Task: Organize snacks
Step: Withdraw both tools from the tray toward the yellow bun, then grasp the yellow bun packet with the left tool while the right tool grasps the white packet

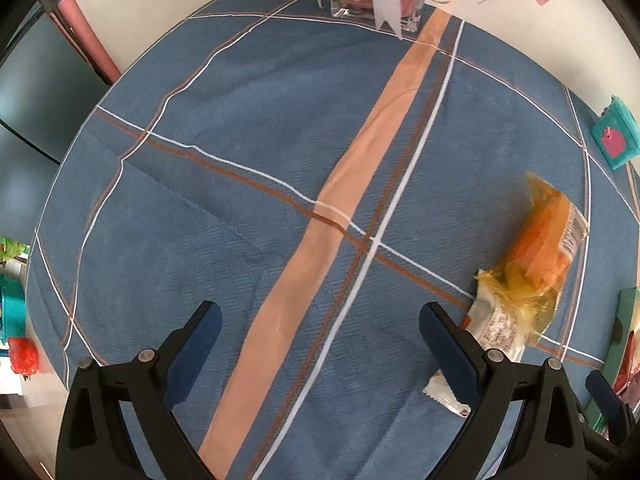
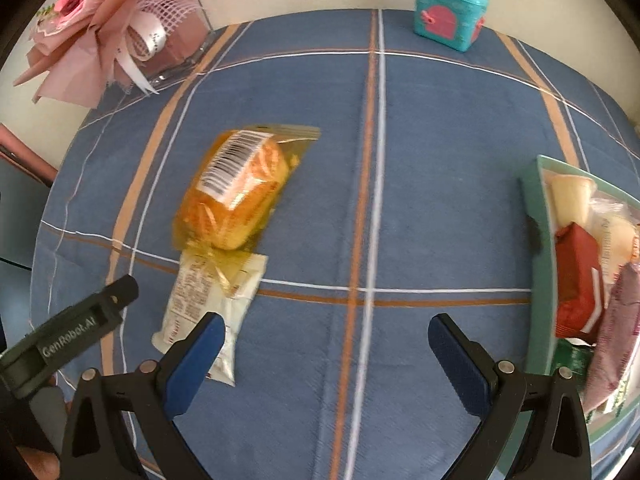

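Green tray (image 2: 538,216) at right edge, filled with red packet (image 2: 578,280) and other snacks. Both grippers (image 1: 320,344) (image 2: 326,354) wide open, empty.

Soft, even daylight, fairly bright, no hard shadows on the tablecloth (image 2: 440,160). Source direction unclear. Slight glare on the yellow wrapper (image 2: 236,184) and the glass vase (image 1: 376,4). Strong fisheye bending: stripes curve, dark vignette in all corners. Motion blur in the right wrist view, worst on the tray (image 2: 538,208) at the right edge. Left wrist view sharper, soft toward the rim.
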`<state>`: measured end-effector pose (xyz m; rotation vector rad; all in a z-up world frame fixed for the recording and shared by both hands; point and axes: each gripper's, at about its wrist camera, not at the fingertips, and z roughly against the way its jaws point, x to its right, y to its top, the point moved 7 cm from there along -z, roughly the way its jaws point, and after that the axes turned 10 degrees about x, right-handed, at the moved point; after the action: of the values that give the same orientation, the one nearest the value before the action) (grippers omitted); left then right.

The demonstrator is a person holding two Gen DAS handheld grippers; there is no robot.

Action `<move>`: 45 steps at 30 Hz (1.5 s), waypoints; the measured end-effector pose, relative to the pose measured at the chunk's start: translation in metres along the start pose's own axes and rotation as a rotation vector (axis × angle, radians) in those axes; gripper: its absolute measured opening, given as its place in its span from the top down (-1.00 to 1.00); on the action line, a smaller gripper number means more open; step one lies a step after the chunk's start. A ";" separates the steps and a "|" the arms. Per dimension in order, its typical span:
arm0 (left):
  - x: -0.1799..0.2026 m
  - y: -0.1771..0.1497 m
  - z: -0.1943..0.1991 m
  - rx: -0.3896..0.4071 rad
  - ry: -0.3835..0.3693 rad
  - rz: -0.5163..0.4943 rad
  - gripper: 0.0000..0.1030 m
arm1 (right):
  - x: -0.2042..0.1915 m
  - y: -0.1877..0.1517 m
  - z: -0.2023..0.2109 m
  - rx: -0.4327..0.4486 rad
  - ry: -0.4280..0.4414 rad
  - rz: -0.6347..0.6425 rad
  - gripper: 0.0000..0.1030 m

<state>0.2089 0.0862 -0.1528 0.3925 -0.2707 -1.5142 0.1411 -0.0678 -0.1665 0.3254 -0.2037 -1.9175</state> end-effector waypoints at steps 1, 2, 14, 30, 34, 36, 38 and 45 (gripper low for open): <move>-0.002 0.000 -0.001 -0.001 0.002 0.001 -0.92 | -0.003 0.000 -0.001 0.004 0.004 0.001 -1.00; -0.005 0.000 -0.002 -0.002 0.003 0.005 -0.92 | -0.007 0.000 -0.002 0.009 0.010 0.003 -1.00; -0.045 0.003 -0.012 -0.013 0.014 0.074 -0.92 | -0.047 0.002 -0.011 0.044 0.050 0.052 -1.00; -0.062 0.004 -0.011 -0.003 0.029 0.104 -0.92 | -0.069 -0.009 -0.035 0.038 -0.006 0.094 -1.00; -0.056 0.006 -0.013 0.002 0.025 0.103 -0.92 | -0.055 -0.007 -0.036 0.031 -0.044 0.076 -1.00; -0.055 0.007 -0.012 0.005 0.021 0.103 -0.92 | -0.046 -0.005 -0.037 0.025 -0.061 0.061 -1.00; -0.053 0.008 -0.010 0.008 0.016 0.102 -0.92 | -0.040 -0.003 -0.037 0.023 -0.066 0.047 -1.00; -0.035 0.010 0.000 0.022 -0.001 0.089 -0.92 | -0.020 0.003 -0.035 0.024 -0.103 0.024 -1.00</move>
<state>0.2170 0.1217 -0.1464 0.3924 -0.3017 -1.4252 0.1617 -0.0494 -0.1967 0.2399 -0.2978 -1.9109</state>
